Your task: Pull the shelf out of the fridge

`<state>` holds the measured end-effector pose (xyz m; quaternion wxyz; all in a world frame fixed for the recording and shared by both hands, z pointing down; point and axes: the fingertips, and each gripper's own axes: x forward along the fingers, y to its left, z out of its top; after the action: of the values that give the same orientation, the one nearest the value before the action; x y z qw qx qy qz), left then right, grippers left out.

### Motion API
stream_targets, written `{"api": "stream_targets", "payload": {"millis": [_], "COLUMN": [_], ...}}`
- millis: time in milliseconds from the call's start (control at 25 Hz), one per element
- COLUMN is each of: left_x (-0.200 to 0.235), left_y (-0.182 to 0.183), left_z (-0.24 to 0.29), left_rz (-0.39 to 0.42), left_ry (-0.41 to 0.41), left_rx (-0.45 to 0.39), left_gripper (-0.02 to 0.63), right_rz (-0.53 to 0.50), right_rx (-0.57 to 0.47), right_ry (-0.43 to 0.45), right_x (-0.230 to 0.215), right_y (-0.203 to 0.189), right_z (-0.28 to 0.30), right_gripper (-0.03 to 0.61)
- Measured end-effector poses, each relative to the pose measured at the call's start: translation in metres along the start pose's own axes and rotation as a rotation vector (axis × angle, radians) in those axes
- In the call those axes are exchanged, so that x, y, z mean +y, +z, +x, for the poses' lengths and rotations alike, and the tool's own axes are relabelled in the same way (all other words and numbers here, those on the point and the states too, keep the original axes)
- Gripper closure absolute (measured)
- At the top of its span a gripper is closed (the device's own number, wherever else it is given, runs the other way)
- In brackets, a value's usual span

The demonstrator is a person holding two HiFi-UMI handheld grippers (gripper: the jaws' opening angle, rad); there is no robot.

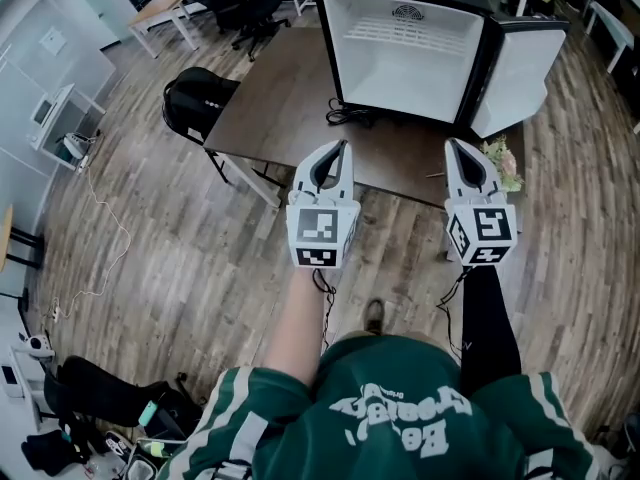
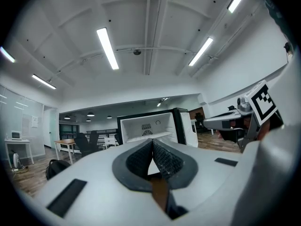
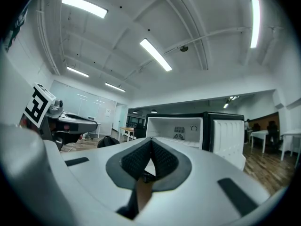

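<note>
No wording could be read with certainty. White lettering stood on the green shirt point(image 1: 400, 418), well in front of the fridge point(image 1: 405, 53), upside down in the head view and too warped to spell out. Black-and-white square markers, not letters, covered the cubes on the left gripper point(image 1: 340, 153) and right gripper point(image 1: 455, 150), between shirt and fridge

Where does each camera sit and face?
Head view: on the head, steeply down; open fridge on table; both grippers, arms, torso.
Left gripper view: on left gripper, toward fridge; its shut jaws, right gripper.
Right gripper view: on right gripper, toward fridge; its shut jaws, left gripper.
Shared: all see the fridge.
</note>
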<state>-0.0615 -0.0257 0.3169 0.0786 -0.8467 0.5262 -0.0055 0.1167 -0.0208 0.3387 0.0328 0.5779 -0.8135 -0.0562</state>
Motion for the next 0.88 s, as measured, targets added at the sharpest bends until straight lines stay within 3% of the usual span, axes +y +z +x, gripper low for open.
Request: {"api": "stream_targets", "payload": {"millis": [440, 880], "left_x": [0.029, 0.041], "left_y": [-0.007, -0.012], "left_z": [0.03, 0.067], "left_rz": [-0.007, -0.015], "left_ry": [-0.047, -0.073], "left_rx": [-0.014, -0.024], "left_gripper": [0.597, 0.597], "right_rz": [-0.01, -0.022], "right_rx": [0.001, 0.005], "right_ry": [-0.038, -0.087], "right_x": [0.004, -0.02], "right_y": [0.001, -0.006], "right_z": [0.038, 0.077], "right_gripper": [0.569, 0.569]}}
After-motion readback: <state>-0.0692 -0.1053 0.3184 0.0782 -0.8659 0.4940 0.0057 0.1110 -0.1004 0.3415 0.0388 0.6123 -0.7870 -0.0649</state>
